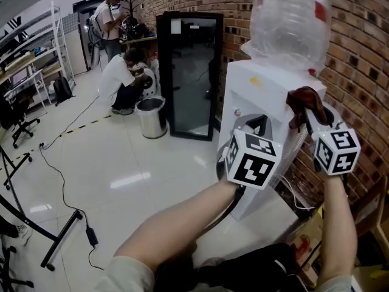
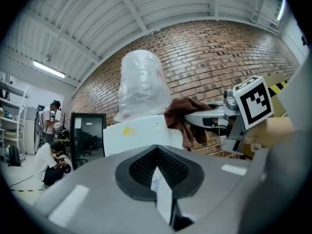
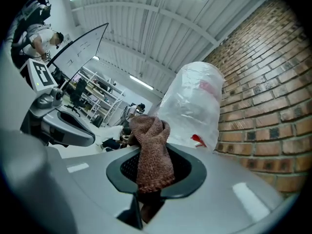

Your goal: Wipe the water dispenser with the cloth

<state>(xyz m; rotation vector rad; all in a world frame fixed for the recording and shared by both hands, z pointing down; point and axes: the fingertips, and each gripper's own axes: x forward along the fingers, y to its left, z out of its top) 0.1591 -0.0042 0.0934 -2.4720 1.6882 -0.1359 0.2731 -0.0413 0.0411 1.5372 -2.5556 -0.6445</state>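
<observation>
1. Two handheld grippers are pointing at the white water dispenser [image 1: 261, 81], which is standing against the brick wall [image 1: 358, 72] on the right.
2. We are pinching the brown cloth [image 1: 304, 100] in the right gripper [image 1: 309, 115]. Its jaws are clamping the bunched fabric, and the loose end is sticking out past the tips.
3. We are holding that cloth at the dispenser's top right corner, just below the upturned clear bottle [image 1: 290, 20]. Whether it is touching the casing we cannot tell.
4. We are holding the left gripper [image 1: 259, 123] near the dispenser's front face, its jaws pressing together on nothing.
5. Far off on the left, a person [image 1: 121, 81] is crouching beside a metal bin [image 1: 152, 117], which is standing just left of a black-framed glass panel [image 1: 189, 72].
</observation>
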